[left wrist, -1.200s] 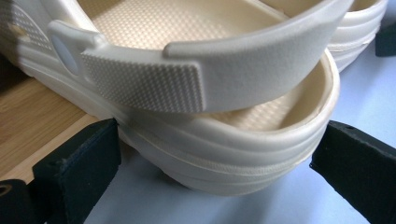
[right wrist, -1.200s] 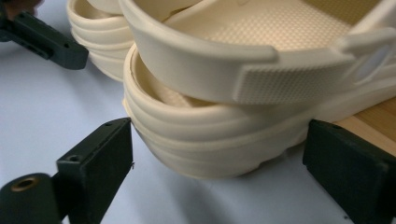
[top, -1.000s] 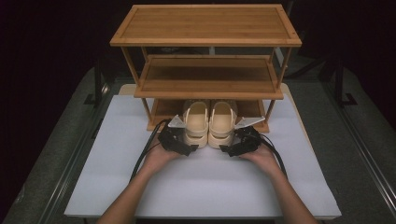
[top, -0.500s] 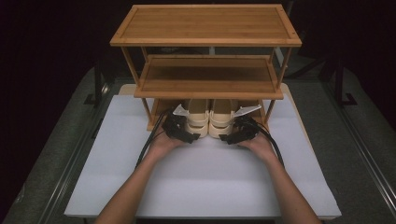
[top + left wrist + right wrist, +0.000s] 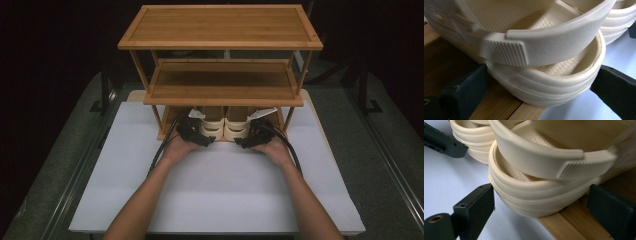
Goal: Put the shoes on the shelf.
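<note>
A pair of cream clogs stands side by side, toes in, on the bottom shelf [image 5: 499,105] of a bamboo shoe rack [image 5: 220,25]. Their heels hang over the shelf's front edge. My left gripper [image 5: 200,137] is shut on the heel of the left clog [image 5: 212,125]; in the left gripper view its jaws press both sides of the clog's heel [image 5: 544,82]. My right gripper [image 5: 246,140] is shut on the heel of the right clog [image 5: 237,125], with its jaws flanking that heel [image 5: 536,200]. The heel straps are folded forward over both clogs.
The rack has three tiers and stands at the far end of a white mat [image 5: 220,190] on a grey table. Its middle shelf [image 5: 222,87] overhangs the clogs and my grippers. Rack legs [image 5: 156,117] stand just outside each hand. Cables trail back along both forearms.
Both hands have moved forward, away from the person, carrying the two clogs from the mat in front of the rack in under the middle shelf onto the bottom shelf.
</note>
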### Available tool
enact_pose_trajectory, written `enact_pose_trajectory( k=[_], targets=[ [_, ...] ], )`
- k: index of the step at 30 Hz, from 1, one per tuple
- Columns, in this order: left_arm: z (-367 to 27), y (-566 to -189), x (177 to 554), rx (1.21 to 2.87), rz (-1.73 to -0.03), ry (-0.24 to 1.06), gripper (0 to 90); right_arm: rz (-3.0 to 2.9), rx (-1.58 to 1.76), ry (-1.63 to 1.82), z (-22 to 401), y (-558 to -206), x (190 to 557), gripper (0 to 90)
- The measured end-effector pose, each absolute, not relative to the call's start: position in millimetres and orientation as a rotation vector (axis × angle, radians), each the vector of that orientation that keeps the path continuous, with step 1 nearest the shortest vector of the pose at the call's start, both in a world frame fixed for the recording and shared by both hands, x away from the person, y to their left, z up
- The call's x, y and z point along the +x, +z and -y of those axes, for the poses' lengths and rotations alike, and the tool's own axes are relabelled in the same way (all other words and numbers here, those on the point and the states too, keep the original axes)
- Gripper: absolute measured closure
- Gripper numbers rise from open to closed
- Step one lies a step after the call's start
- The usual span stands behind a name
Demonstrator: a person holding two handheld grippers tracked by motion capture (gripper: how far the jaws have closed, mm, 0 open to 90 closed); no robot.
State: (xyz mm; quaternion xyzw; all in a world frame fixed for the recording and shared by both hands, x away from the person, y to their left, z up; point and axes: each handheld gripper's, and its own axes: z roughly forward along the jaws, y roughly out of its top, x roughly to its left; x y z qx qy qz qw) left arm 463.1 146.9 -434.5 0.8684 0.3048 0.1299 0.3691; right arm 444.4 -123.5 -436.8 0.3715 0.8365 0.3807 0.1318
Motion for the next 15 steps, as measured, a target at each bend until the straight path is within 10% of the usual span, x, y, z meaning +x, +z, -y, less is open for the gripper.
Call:
enact_pose_trajectory(
  k=[15],
  targets=[
    [-155.2,-414.9,448.5,2.203,-0.758,0.366,3.0,-2.386,1.091,1.134,133.3,-428.8,432.3,7.6]
  ],
)
